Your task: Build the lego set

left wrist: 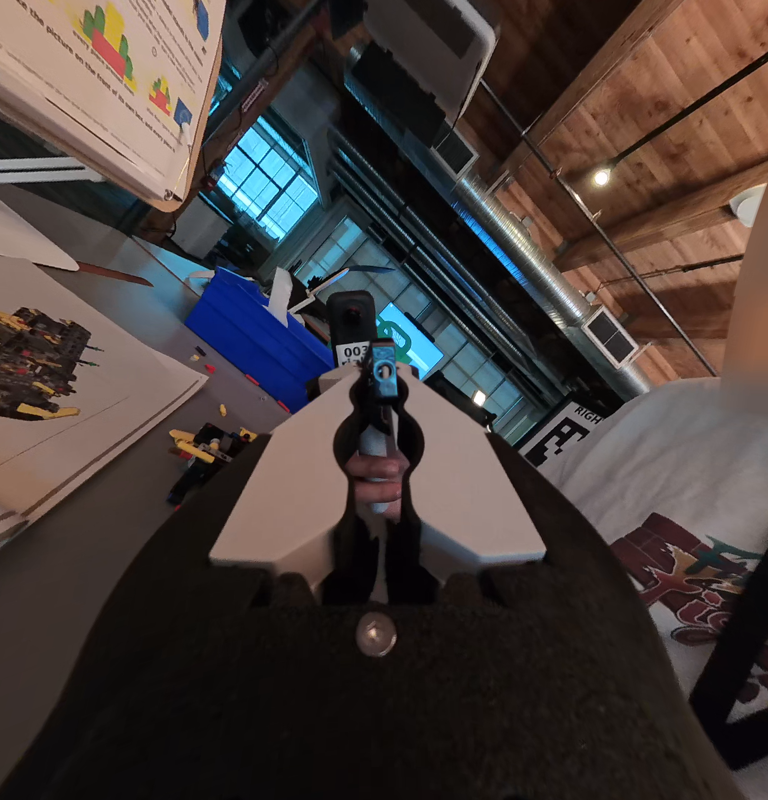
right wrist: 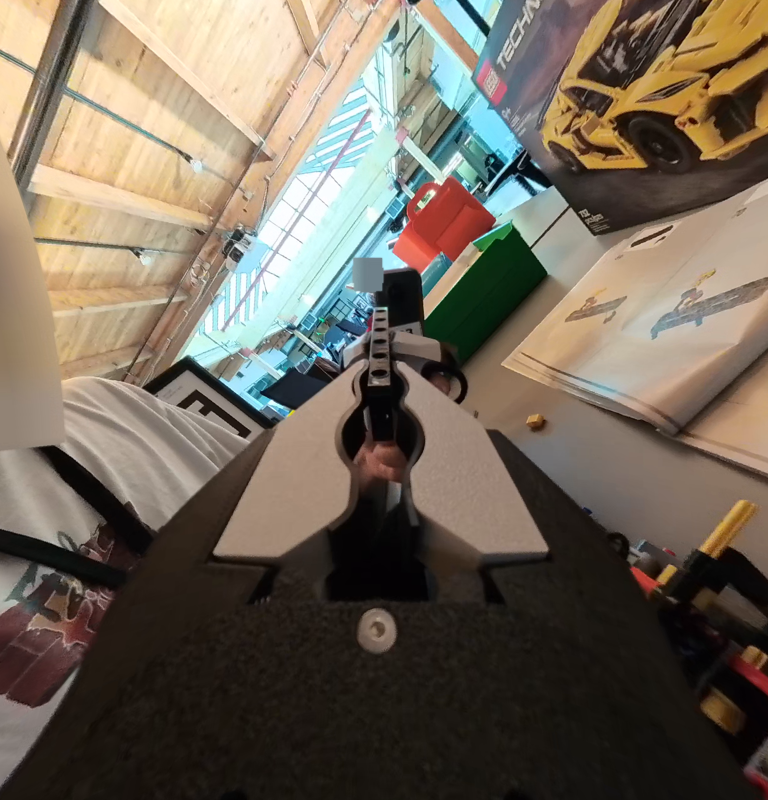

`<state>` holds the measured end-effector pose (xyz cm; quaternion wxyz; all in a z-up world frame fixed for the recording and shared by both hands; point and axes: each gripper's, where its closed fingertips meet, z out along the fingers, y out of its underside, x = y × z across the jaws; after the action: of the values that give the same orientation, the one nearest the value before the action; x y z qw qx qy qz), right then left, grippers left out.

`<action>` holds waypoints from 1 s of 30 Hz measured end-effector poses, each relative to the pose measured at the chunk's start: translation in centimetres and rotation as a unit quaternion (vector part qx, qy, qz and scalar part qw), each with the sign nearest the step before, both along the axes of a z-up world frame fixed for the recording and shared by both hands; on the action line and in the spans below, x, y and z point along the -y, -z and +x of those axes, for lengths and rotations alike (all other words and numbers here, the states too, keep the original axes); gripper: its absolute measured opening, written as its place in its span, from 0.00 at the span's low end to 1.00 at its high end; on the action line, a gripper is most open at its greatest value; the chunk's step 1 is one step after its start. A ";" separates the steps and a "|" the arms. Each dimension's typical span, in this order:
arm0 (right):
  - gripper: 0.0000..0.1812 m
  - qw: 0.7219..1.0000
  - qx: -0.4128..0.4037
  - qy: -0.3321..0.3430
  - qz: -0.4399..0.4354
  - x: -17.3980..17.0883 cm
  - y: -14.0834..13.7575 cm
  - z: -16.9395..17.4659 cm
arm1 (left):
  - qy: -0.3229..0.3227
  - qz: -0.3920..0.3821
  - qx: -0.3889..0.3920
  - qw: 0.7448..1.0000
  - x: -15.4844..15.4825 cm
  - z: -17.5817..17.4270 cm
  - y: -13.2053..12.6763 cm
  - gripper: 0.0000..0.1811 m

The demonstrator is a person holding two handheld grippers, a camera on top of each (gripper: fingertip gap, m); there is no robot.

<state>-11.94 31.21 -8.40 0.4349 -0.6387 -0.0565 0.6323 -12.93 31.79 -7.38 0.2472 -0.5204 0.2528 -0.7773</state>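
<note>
- Left hand-held gripper (left wrist: 380, 389) is up off the grey counter (left wrist: 126, 303), pinching a small black lego piece with a round hole (left wrist: 383, 373) at its tips.
- Right hand-held gripper (right wrist: 378, 381) is clamped on a long black lego beam with a row of holes (right wrist: 380, 346), sticking out past the fingertips.
- Both face each other, mid-air.
- Half-built black and yellow lego model (left wrist: 204, 446) sits on the counter, near the open instruction booklet (left wrist: 48, 368).
- Yellow-car lego box (right wrist: 659, 99) stands behind.

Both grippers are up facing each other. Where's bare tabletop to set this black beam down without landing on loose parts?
Left wrist view: grey table is bare between the open instruction booklet and the blue bin. Right wrist view: bare strip below the booklet page, near a lone yellow piece. Crowded: the partial build and scattered small pieces beside the bin.
</note>
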 end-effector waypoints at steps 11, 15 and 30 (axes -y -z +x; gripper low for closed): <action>0.03 1.000 0.015 -0.011 -0.023 0.1 0.9 0.2 | 0.006 0.028 -0.046 0.999 0.4 0.4 1.3 0.04; 0.04 0.999 0.037 -0.019 -0.021 0.3 1.1 -0.4 | 0.036 0.032 -0.061 0.997 0.7 -0.1 1.7 0.04; 0.03 0.999 0.048 0.006 -0.014 -0.2 1.1 0.7 | 0.030 -0.019 -0.043 0.998 -0.1 -0.1 1.8 0.04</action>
<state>-11.24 31.38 -9.52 0.4263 -0.6747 -0.0651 0.5991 -13.06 31.87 -9.18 0.2027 -0.5505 0.2639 -0.7657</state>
